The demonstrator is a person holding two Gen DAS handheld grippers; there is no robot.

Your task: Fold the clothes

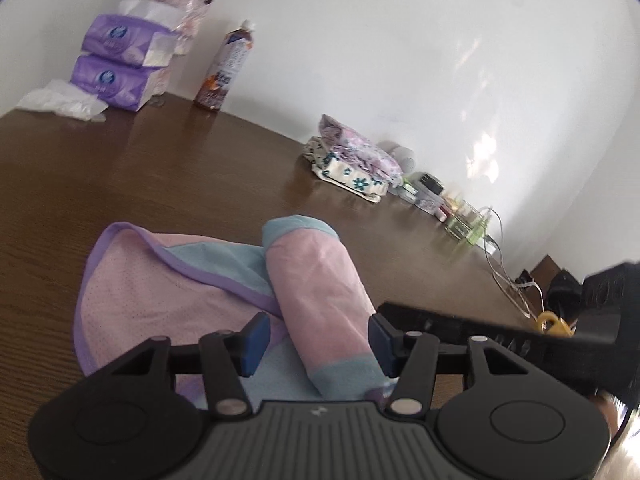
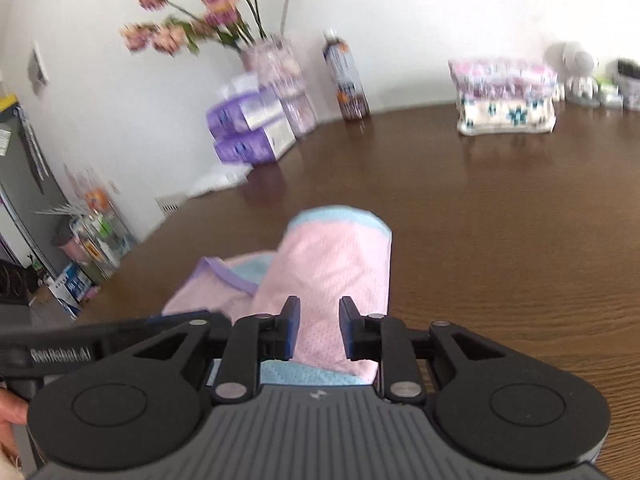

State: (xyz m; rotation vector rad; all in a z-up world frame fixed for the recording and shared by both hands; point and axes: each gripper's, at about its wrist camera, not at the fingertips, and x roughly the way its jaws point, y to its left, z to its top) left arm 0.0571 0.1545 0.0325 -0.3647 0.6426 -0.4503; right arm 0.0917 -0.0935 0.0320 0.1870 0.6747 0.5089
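The left gripper (image 1: 318,340) gapes wide astride the folded strip of the pink mesh garment with blue and purple trim (image 1: 168,292) on the brown wooden surface (image 1: 120,168). The right gripper (image 2: 319,330) stands partly open over that strip, gripping nothing. "GenRobot.AI" marks the left gripper's arm. Beyond the garment sit two purple tissue packs (image 2: 248,128).

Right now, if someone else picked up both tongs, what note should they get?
Left tongs: open, low over the near end of the pink garment, nothing held.
Right tongs: open, empty, at the same near end, beside the left.
The garment lies on the brown table; its right part is folded or rolled into a lengthwise band, the left part flat with the purple hem showing.
A folded stack of clothes sits by the wall.
Left to do: finish folding this piece, then probably add it to the stack.
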